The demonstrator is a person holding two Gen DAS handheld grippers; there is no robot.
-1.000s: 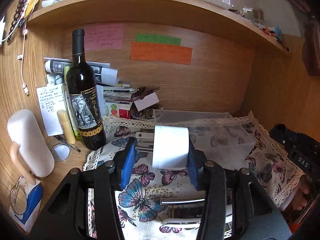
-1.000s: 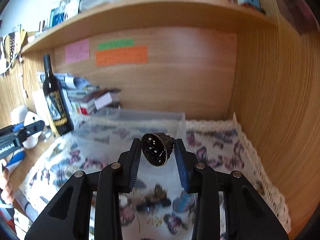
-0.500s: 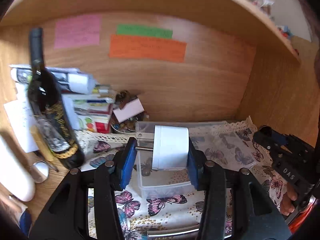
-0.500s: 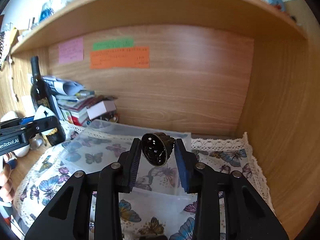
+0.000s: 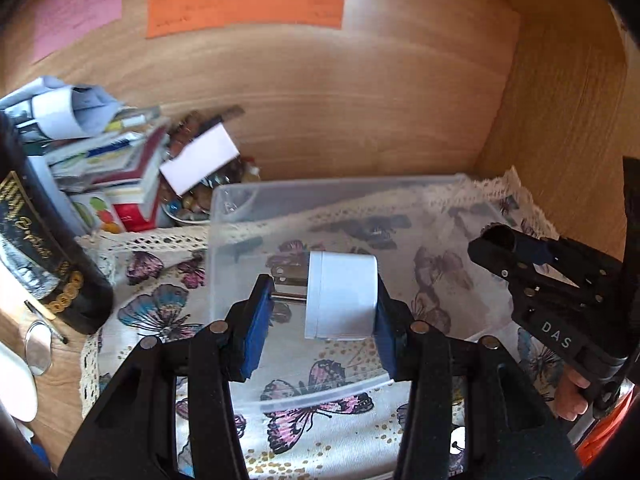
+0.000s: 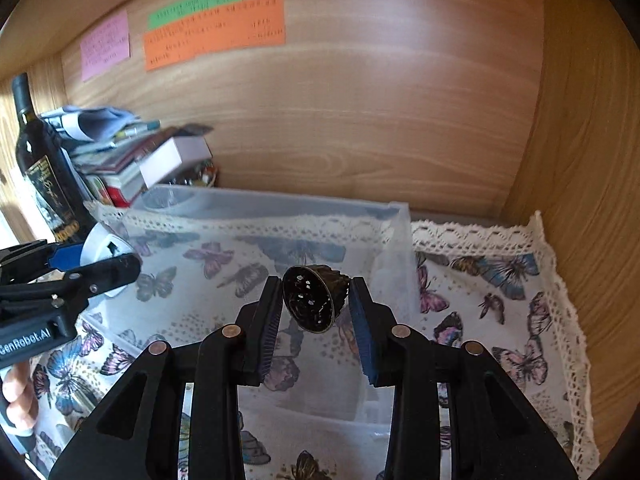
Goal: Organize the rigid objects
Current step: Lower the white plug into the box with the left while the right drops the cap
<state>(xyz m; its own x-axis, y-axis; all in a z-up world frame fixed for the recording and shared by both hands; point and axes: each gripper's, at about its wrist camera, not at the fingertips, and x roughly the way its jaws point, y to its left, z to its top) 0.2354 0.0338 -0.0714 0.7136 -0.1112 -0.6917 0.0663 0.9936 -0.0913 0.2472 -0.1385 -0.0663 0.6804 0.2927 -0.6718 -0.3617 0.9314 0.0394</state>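
Note:
My left gripper (image 5: 320, 312) is shut on a white plug adapter (image 5: 340, 296) with metal prongs pointing left, held above the clear plastic box (image 5: 224, 208). My right gripper (image 6: 314, 308) is shut on a small dark fluted metal cup (image 6: 314, 298), held over the same box (image 6: 396, 216). Each gripper shows in the other's view: the right one (image 5: 496, 240) at the box's right side, the left one (image 6: 100, 258) with the adapter at the box's left side.
The box stands on a butterfly-print cloth (image 6: 500, 280) with a lace edge, in a wooden alcove. A dark wine bottle (image 6: 40, 160) and a stack of books and papers (image 5: 112, 168) stand at the left. Coloured notes (image 6: 216, 28) hang on the back wall.
Both grippers have moved forward and over the clear box, still holding their objects. The bottle and shelf have slid out toward the left and top of the views.

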